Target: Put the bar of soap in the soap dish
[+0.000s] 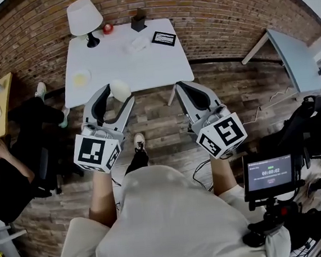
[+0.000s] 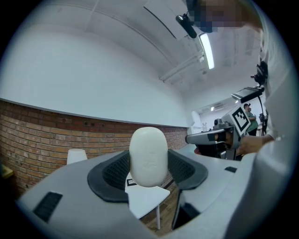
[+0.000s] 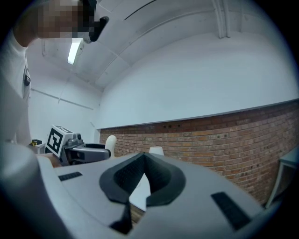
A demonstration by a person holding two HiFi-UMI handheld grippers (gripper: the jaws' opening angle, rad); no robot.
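A white oval bar of soap [image 1: 120,90] is pinched upright between the jaws of my left gripper [image 1: 118,96], held in the air just in front of the white table's [image 1: 155,69] near edge. The left gripper view shows the soap [image 2: 148,157] filling the gap between the black pads. A small round pale dish [image 1: 80,78] with a yellowish inside sits on the table's left part, beyond and left of the soap. My right gripper [image 1: 180,87] hovers to the right at the same height, its jaws together and empty [image 3: 143,163].
On the table stand a white lamp [image 1: 85,16], a red object [image 1: 107,28], a black object [image 1: 138,23], a framed card [image 1: 163,38] and a white scrap [image 1: 140,41]. A person sits at the left [image 1: 6,168]. A monitor on a stand [image 1: 268,174] is at the right.
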